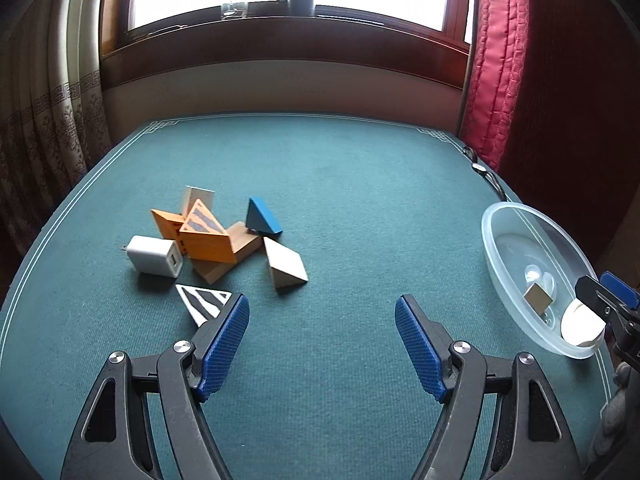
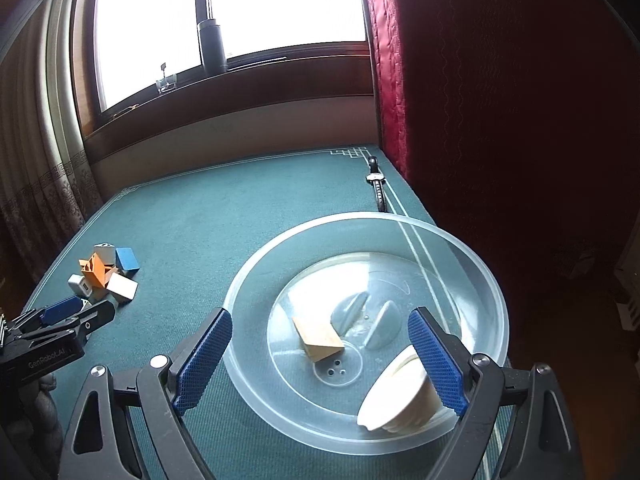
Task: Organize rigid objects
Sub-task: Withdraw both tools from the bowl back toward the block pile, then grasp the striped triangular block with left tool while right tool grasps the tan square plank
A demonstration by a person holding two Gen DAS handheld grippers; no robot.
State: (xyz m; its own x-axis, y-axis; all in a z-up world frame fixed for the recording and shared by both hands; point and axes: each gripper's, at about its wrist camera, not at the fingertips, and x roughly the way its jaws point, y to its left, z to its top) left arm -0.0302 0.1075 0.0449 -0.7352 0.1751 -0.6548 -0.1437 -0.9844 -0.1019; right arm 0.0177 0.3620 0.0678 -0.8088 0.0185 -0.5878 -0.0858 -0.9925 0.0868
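Only the left wrist view resolves the block pile (image 1: 216,236) mid-table beyond the wide-open, empty left gripper (image 1: 322,344), while the right gripper (image 2: 320,364), spread and empty, straddles the clear bowl (image 2: 476,280) holding a wooden block (image 2: 318,342) and a white cup (image 2: 396,396) partly hidden behind one finger.

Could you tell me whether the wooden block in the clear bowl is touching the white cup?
Apart: the right wrist view shows bare bowl floor between the wooden block and the white cup in the clear plastic bowl.
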